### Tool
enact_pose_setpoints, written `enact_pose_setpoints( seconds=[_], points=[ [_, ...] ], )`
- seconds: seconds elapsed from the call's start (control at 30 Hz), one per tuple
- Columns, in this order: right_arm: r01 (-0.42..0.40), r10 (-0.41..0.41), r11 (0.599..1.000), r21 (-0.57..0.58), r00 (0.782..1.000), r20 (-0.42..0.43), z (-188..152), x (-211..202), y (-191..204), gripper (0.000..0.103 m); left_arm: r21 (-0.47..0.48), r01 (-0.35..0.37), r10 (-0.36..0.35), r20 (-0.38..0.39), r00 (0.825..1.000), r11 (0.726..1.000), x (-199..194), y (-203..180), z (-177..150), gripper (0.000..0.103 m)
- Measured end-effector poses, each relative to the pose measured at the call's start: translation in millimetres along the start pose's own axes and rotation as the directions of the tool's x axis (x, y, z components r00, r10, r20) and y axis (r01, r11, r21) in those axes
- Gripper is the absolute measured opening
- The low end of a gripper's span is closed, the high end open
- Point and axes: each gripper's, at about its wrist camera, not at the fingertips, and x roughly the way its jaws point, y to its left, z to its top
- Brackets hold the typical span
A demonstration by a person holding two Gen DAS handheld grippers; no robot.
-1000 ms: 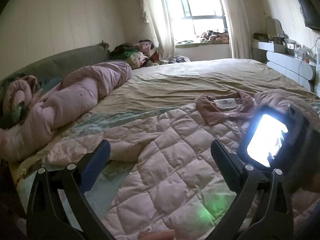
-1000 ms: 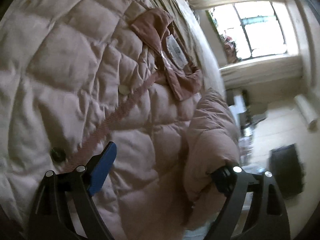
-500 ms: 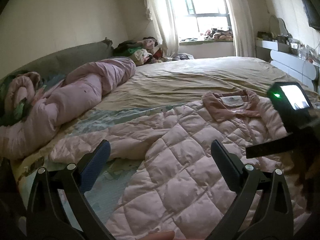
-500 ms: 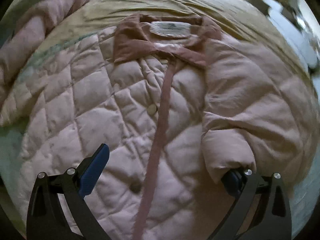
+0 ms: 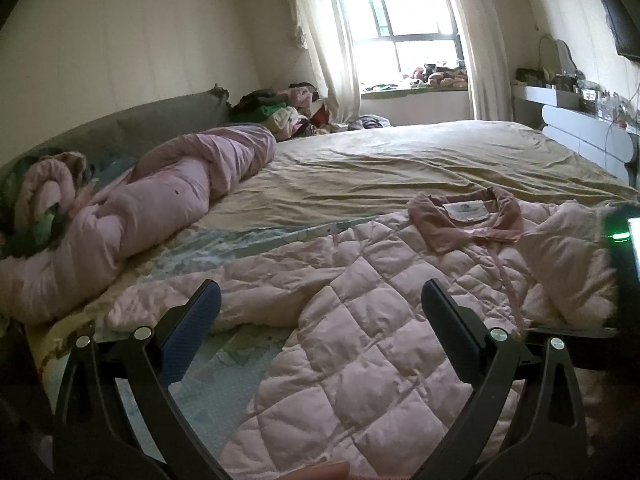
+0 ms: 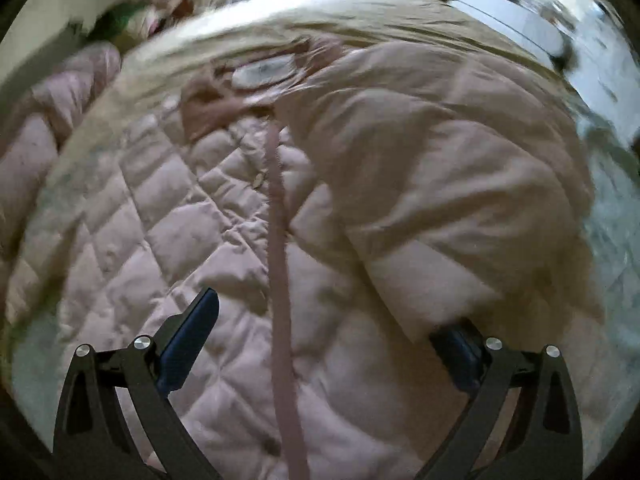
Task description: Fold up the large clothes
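Observation:
A pale pink quilted coat (image 5: 372, 336) lies spread on the bed, its darker pink collar (image 5: 468, 216) with a white label at the far end. Its right sleeve (image 5: 568, 256) is folded in over the body. My left gripper (image 5: 320, 308) is open and empty, held above the coat's near left part. My right gripper (image 6: 324, 320) is open over the coat's front placket (image 6: 280, 264); the folded sleeve (image 6: 448, 200) lies against its right finger. The right wrist view is blurred by motion.
A rolled pink duvet (image 5: 160, 208) lies along the grey headboard (image 5: 132, 128) on the left. A tan sheet (image 5: 400, 164) covers the far bed. Clothes are piled (image 5: 280, 112) near the window. White drawers (image 5: 588, 132) stand at right.
The right gripper has swung over the coat, its view turning from the collar side to along the placket, with the sleeve folded in. The left gripper has barely moved.

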Motion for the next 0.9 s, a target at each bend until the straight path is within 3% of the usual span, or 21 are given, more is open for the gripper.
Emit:
enact_pose_setpoints(
  seconds=[0.13, 0.2, 0.27, 0.37, 0.47, 0.6, 0.7, 0.77, 0.83, 0.9],
  points=[
    [-0.213, 0.208, 0.95, 0.23, 0.977, 0.045, 2.6, -23.7, -45.1, 0.099, 0.016, 0.018, -0.018, -0.005, 1.0, 1.0, -1.2, -12.5, 6.3, 0.094],
    [-0.288, 0.283, 0.919, 0.27, 0.957, 0.06, 8.2, -28.2, -57.9, 0.099, 0.048, 0.031, -0.032, 0.011, 0.999, 0.998, -3.5, -28.3, 11.4, 0.094],
    [-0.273, 0.26, 0.909, 0.314, 0.962, 0.086, 10.8, -39.8, -75.0, 0.099, 0.094, 0.05, -0.053, 0.021, 0.998, 0.994, -4.3, -49.4, 16.1, 0.094],
    [-0.21, 0.158, 0.909, 0.36, 0.973, 0.168, 13.6, -64.5, -114.4, 0.099, 0.169, 0.097, -0.105, 0.037, 0.994, 0.981, -8.8, -95.1, 20.8, 0.094],
    [-0.171, 0.081, 0.87, 0.462, 0.975, 0.209, 17.1, -79.5, -171.7, 0.099, 0.228, 0.167, -0.176, 0.023, 0.984, 0.959, -15.9, -142.8, 19.0, 0.094],
    [-0.162, 0.007, 0.828, 0.538, 0.96, 0.279, 17.1, -100.4, -231.7, 0.099, 0.284, 0.216, -0.228, 0.01, 0.974, 0.934, -27.5, -205.1, 12.7, 0.094],
    [-0.152, -0.04, 0.818, 0.554, 0.947, 0.318, 13.7, -114.7, -263.9, 0.099, 0.312, 0.248, -0.267, 0.019, 0.964, 0.917, -39.9, -244.7, 10.9, 0.094],
    [-0.152, -0.055, 0.81, 0.566, 0.942, 0.332, 4.9, -122.2, -283.1, 0.099, 0.33, 0.263, -0.284, 0.017, 0.959, 0.907, -45.1, -266.4, 9.3, 0.089],
    [-0.158, -0.054, 0.804, 0.573, 0.941, 0.335, 0.4, -121.6, -297.1, 0.099, 0.36, 0.279, -0.3, 0.001, 0.954, 0.89, -48.6, -285.7, 5.6, 0.072],
    [-0.167, -0.049, 0.798, 0.579, 0.939, 0.34, -7.4, -121.5, -308.7, 0.099, 0.379, 0.265, -0.285, -0.002, 0.959, 0.887, -46.4, -298.1, 0.2, 0.068]
  ],
)
